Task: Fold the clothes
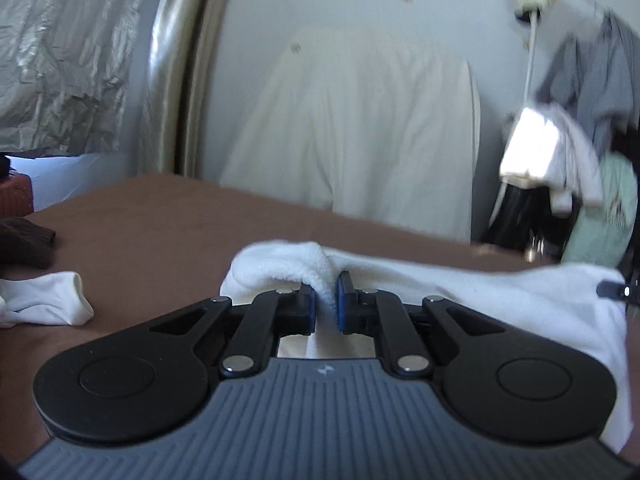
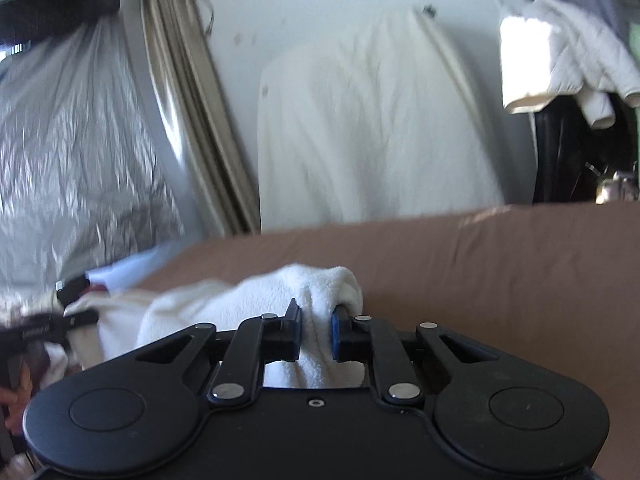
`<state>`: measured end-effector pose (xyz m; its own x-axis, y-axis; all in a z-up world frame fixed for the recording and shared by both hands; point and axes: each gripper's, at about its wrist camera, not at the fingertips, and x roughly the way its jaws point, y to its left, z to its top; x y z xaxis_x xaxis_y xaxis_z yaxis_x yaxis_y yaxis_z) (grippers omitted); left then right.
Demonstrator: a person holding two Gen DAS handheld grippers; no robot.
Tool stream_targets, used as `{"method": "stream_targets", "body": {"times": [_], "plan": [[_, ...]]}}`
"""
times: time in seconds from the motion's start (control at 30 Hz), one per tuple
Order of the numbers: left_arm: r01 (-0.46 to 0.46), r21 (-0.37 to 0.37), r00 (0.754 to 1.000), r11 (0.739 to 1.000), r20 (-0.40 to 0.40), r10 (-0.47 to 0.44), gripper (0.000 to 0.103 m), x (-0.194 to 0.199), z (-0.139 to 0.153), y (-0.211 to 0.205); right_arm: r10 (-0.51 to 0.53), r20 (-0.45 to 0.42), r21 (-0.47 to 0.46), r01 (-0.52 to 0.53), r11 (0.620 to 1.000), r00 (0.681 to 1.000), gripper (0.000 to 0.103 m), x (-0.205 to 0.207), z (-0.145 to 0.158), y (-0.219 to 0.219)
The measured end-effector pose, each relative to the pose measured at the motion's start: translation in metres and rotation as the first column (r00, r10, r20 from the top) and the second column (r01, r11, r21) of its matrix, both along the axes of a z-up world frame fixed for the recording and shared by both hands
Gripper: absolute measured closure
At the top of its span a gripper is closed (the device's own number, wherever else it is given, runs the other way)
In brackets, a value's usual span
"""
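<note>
White fleece garment sags bunched, pinched by left gripper and right gripper fingers.

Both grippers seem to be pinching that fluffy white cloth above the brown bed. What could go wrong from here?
1. The left gripper and right gripper each pinch only a small bunch of the cloth, so a corner might slip out.
2. The cloth sags between them and may fold unevenly.
3. A white sock lies nearby on the bed; the hanging cloth could drag it.
</note>
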<state>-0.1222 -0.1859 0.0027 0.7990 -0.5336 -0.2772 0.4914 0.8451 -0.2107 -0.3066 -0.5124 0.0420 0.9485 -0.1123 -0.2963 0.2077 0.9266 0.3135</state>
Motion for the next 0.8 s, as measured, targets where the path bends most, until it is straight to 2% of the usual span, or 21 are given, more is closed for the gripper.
{"method": "stream_targets", "body": {"times": [0.1,0.27,0.33,0.4,0.5,0.6,0.63,0.67,0.7,0.73,0.77,0.8], "plan": [[-0.055,-0.050,0.998,0.997,-0.003,0.055,0.094,-0.004,0.007,0.020,-0.048,0.020,-0.019,0.048,0.999,0.999,0.089,-0.008,0.010,-0.001],[-0.109,-0.085,0.978,0.990,-0.188,0.091,0.094,0.020,-0.010,0.047,-0.118,-0.079,-0.029,0.116,0.993,0.990,0.089,0.003,-0.003,-0.010],[-0.132,-0.092,0.970,0.987,-0.217,0.110,0.094,0.026,-0.013,0.050,-0.145,-0.113,-0.037,0.142,0.989,0.983,0.089,0.008,-0.010,-0.013],[-0.153,-0.087,0.974,0.984,-0.179,0.136,0.094,0.025,-0.007,0.047,-0.163,-0.098,-0.048,0.159,0.986,0.982,0.090,0.008,-0.010,-0.016],[-0.208,-0.075,0.978,0.975,-0.036,0.205,0.094,0.010,0.011,0.041,-0.166,0.043,-0.183,0.172,0.968,0.985,0.091,0.006,0.008,0.000],[-0.291,-0.089,0.954,0.953,0.055,0.296,0.094,-0.002,0.026,0.052,-0.074,0.167,-0.258,0.115,0.959,0.983,0.090,0.006,0.034,0.023],[-0.328,-0.088,0.941,0.941,0.063,0.333,0.094,-0.002,0.028,0.057,-0.006,0.172,-0.245,0.048,0.968,0.985,0.090,0.007,0.037,0.026],[-0.366,-0.076,0.927,0.928,0.055,0.370,0.094,0.000,0.028,0.061,0.067,0.155,-0.212,-0.033,0.977,0.986,0.083,0.009,0.035,0.025],[-0.405,-0.054,0.913,0.913,0.035,0.407,0.094,0.005,0.025,0.064,0.146,0.112,-0.153,-0.128,0.980,0.983,0.077,0.015,0.030,0.020],[-0.439,-0.029,0.898,0.898,0.004,0.439,0.094,0.011,0.022,0.067,0.225,0.059,-0.070,-0.220,0.973,0.973,0.078,0.022,0.021,0.012],[-0.459,0.000,0.888,0.888,-0.040,0.459,0.094,0.019,0.016,0.069,0.257,0.037,0.010,-0.258,0.966,0.966,0.077,0.025,0.009,0.005],[-0.469,0.029,0.878,0.883,-0.087,0.470,0.094,0.026,0.010,0.070,0.268,0.020,0.076,-0.269,0.960,0.963,0.067,0.026,-0.003,-0.002]]}}
